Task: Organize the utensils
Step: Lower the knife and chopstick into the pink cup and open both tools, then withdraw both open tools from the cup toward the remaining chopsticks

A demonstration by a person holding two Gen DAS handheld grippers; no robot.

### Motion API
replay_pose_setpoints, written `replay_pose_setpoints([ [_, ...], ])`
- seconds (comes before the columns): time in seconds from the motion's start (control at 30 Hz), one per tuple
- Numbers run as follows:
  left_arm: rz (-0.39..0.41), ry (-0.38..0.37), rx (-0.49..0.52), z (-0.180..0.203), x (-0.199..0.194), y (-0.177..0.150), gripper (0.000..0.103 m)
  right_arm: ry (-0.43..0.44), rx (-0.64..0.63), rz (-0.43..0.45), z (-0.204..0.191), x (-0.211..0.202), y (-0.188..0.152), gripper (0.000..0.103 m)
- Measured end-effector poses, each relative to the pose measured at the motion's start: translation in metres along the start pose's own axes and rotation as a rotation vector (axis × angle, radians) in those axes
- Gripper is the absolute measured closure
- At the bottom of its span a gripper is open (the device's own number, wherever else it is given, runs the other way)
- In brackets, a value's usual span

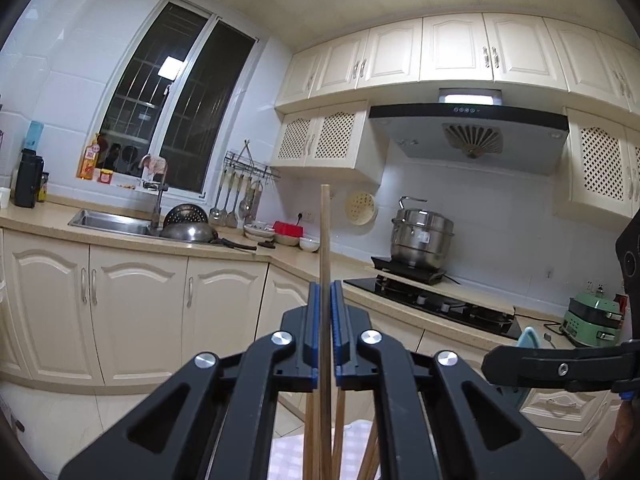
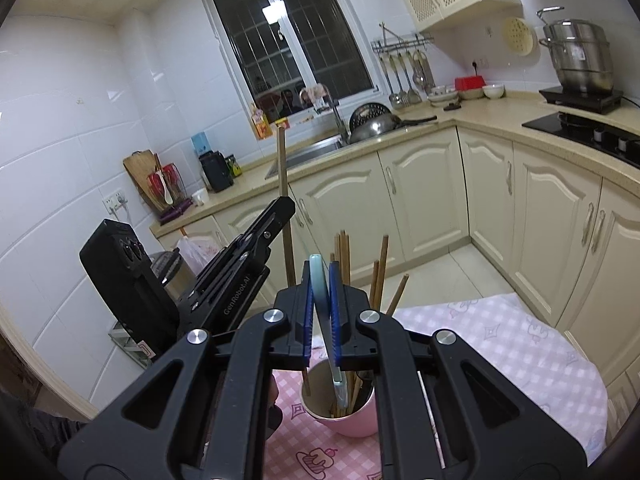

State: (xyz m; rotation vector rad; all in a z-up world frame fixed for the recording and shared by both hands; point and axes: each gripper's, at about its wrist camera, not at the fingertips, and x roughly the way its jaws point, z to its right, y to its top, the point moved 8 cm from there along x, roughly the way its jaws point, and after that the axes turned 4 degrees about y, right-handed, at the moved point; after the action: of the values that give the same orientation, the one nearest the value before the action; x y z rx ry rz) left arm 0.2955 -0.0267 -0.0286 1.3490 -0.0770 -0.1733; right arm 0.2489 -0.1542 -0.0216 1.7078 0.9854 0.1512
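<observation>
My left gripper [image 1: 325, 286] is shut on a wooden chopstick [image 1: 325, 236] that stands upright between its blue pads; several more chopsticks [image 1: 310, 436] show below it. In the right wrist view the left gripper [image 2: 285, 204] holds that chopstick [image 2: 282, 164] just left of a pink cup [image 2: 352, 420]. My right gripper [image 2: 323, 270] is shut on a pale blue-green utensil handle [image 2: 320, 284] whose lower end reaches down into the cup. Several chopsticks [image 2: 382, 268] stand in the cup. The right gripper also shows at the right edge of the left wrist view [image 1: 560, 368].
The cup stands on a table with a pink patterned cloth [image 2: 520, 344]. Cream cabinets [image 2: 432, 188] and a counter with sink [image 2: 308, 152], a steel pot [image 1: 422, 238] and a gas hob [image 1: 432, 300] run around the room. A bin [image 2: 172, 268] stands at the left.
</observation>
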Motion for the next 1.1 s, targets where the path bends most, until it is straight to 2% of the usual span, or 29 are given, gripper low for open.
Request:
replay_pose_setpoints([
  [0.2,-0.060,-0.004,0.003,-0.004,0.005,-0.034,0.097,-0.006,0.025,-0.066,0.009,0.020,-0.020,0.095],
  [0.23,-0.072,-0.007,0.005,-0.005,0.004,-0.040,0.097,-0.008,0.041,-0.075,0.012,0.021,-0.023,0.092],
  [0.27,-0.085,-0.012,0.011,-0.005,0.003,-0.044,0.090,-0.013,0.051,-0.075,0.015,0.021,-0.024,0.085],
  [0.3,-0.091,-0.012,0.019,-0.006,0.000,-0.047,0.082,-0.023,0.060,-0.069,0.018,0.020,-0.025,0.055],
  [0.33,-0.090,-0.010,0.024,-0.007,-0.004,-0.050,0.066,-0.033,0.072,-0.048,0.022,0.014,-0.025,0.023],
  [0.37,-0.091,-0.008,0.023,-0.010,-0.007,-0.050,0.054,-0.044,0.076,-0.019,0.024,0.009,-0.023,0.022],
  [0.4,-0.093,-0.008,0.022,-0.011,-0.010,-0.050,0.049,-0.048,0.076,-0.002,0.025,0.004,-0.022,0.022],
  [0.47,-0.099,-0.002,0.026,-0.014,-0.018,-0.049,0.031,-0.053,0.088,0.018,0.027,-0.004,-0.021,0.022],
  [0.57,-0.115,-0.008,0.039,-0.014,-0.029,-0.045,0.012,-0.081,0.106,0.067,0.033,-0.021,-0.018,0.011],
  [0.67,-0.143,0.009,0.080,-0.010,-0.040,-0.043,0.006,-0.118,0.123,0.088,0.040,-0.033,-0.020,0.008],
  [0.77,-0.190,0.043,0.128,-0.007,-0.049,-0.042,0.005,-0.150,0.146,0.085,0.046,-0.040,-0.025,0.007],
  [1.1,-0.328,0.098,0.178,-0.004,-0.084,-0.047,0.005,-0.238,0.182,0.020,0.054,-0.061,-0.059,0.007],
])
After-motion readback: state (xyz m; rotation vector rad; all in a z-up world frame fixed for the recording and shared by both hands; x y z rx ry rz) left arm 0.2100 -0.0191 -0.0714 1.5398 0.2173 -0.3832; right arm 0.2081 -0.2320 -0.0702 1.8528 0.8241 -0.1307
